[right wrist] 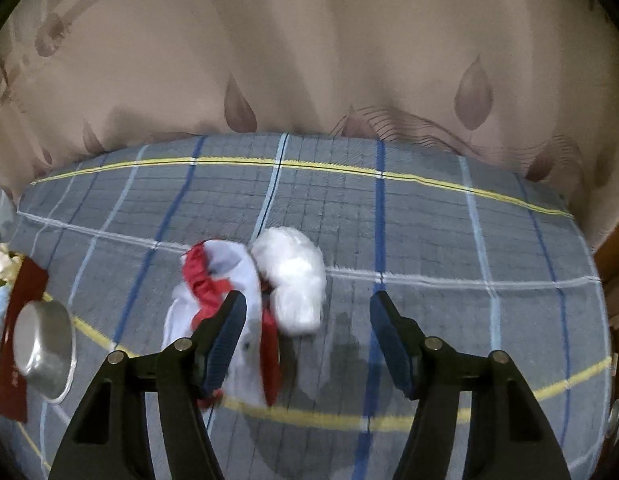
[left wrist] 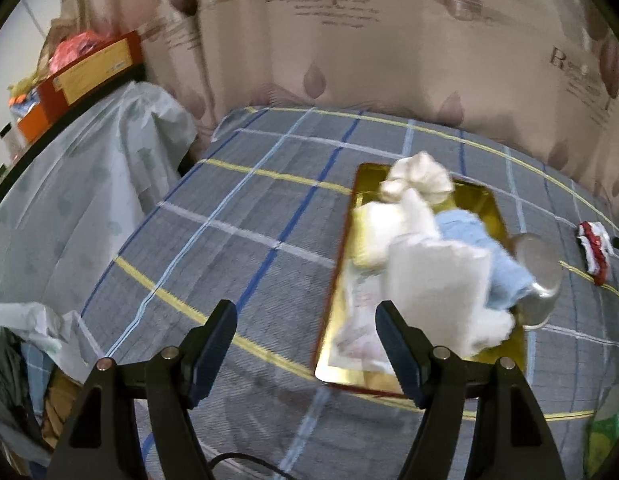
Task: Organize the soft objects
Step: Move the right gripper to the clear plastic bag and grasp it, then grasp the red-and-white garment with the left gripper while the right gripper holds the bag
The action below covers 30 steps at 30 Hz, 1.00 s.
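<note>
**Observer A:** Status check on the tray, please. Why is everything heaped there?

**Observer B:** Gold tray (left wrist: 351, 240) serves as the collection point, judging by the task. It lies flat on the plaid bedspread (left wrist: 229, 220) and already carries a cream ruffled piece (left wrist: 419, 178), a light blue cloth (left wrist: 483, 252) and a white folded cloth (left wrist: 437, 284). A metal cup (left wrist: 539, 272) sits at its right edge.

**Observer A:** Left gripper?

**Observer B:** Left gripper (left wrist: 305, 344) hangs above the near edge of the tray, jaws apart, nothing between them. The white folded cloth lies just beyond its right finger.

**Observer A:** And what remains loose?

**Observer B:** Red-and-white garment (right wrist: 229, 304) and a white fluffy ball (right wrist: 293, 280), touching each other on the bedspread, well apart from the tray.

**Observer A:** Position relative to the right gripper?

**Observer B:** Right gripper (right wrist: 307, 336) is angled down over them, jaws apart and empty. Its left finger overlaps the garment in view; the ball lies ahead, left of centre. Contact cannot be confirmed. A small shift left would probably centre the target.
</note>
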Motion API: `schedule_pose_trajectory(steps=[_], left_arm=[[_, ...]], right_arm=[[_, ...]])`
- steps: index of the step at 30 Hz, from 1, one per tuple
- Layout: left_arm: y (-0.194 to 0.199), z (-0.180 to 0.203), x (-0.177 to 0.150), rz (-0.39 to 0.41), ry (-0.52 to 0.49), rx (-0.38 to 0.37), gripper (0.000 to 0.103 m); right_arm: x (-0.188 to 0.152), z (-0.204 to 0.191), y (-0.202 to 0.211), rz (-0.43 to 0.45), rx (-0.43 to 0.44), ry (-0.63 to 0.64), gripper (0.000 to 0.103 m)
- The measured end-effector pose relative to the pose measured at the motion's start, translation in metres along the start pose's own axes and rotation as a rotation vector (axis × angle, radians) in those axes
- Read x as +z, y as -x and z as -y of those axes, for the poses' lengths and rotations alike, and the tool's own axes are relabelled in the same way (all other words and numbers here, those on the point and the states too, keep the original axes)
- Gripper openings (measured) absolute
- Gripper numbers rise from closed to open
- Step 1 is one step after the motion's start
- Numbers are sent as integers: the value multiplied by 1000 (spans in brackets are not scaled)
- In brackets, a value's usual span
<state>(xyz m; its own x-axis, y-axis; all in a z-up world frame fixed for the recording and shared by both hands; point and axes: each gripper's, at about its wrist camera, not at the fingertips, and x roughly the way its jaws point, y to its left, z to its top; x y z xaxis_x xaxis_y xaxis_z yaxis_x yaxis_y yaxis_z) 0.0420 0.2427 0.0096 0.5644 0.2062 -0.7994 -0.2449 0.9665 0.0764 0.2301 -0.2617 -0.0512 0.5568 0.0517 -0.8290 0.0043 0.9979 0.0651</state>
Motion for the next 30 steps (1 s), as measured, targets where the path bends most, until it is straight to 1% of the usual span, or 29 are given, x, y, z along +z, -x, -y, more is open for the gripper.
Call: schedule_pose_trajectory(steps=[6, 9, 10, 13, 15, 17, 19, 22, 26, 28, 30], left_arm=[[6, 39, 18, 22, -59, -47, 74], [7, 62, 27, 22, -89, -91, 74], [6, 72, 30, 21, -103, -107, 74], [2, 99, 37, 14, -141, -133, 74], [1, 118, 41, 17, -165, -166, 74], [1, 141, 44, 17, -191, -205, 74], [2, 162, 46, 23, -219, -237, 74], [-2, 202, 47, 8, -269, -293, 74], [-9, 249, 47, -21, -304, -377, 74], [-12, 270, 45, -32, -322, -403, 74], [-16, 292, 45, -44, -340, -439, 74]], right_arm=[[7, 2, -36, -27, 4, 29, 55], [6, 5, -49, -33, 0, 37, 52], [7, 8, -53, -32, 1, 34, 47], [4, 13, -54, -7, 13, 34, 36], [2, 15, -52, 5, 13, 37, 35], [-3, 20, -45, 18, 23, 23, 35], [-11, 23, -35, 37, 8, 24, 35], [-26, 38, -16, 60, -2, -10, 35], [-53, 65, 14, 89, -47, -76, 34], [-71, 82, 30, 105, -84, -115, 34], [-88, 94, 42, 107, -138, -134, 34]])
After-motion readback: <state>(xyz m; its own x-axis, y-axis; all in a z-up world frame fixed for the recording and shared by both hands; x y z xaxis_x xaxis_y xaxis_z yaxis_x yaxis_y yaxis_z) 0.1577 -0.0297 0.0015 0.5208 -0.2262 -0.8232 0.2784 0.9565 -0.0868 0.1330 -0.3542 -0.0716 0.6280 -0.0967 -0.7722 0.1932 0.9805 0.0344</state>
